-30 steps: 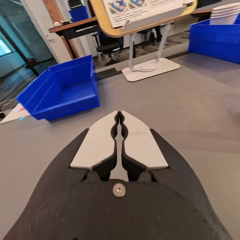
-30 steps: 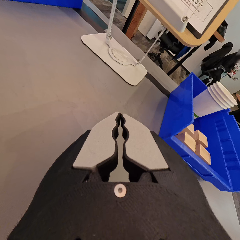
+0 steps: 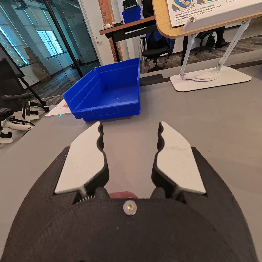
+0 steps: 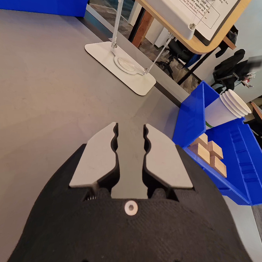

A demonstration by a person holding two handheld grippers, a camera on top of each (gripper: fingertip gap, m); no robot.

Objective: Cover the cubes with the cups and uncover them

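Blue plastic is what I see first: an empty blue bin [image 3: 107,93] sits on the grey desk [image 3: 198,127] ahead of my left claw [image 3: 130,124]. My left claw is spread wide and grasps nothing. A second ago it was pinched tight. To the right stands a white stand [image 3: 209,79] that holds up a wooden board [image 3: 163,21].

My right claw [image 4: 130,125] has a small gap between its fingers and grasps nothing too. It was also pinched tight a second ago.

To the right of it is another blue bin [image 4: 190,120]. Inside it the white cups [image 4: 225,109] sit one inside the other in a stack. The stack's long way runs up and to the right, and the open mouths point that way. The wooden cubes [image 4: 208,154] lie huddled together in the same bin, just below the cups.
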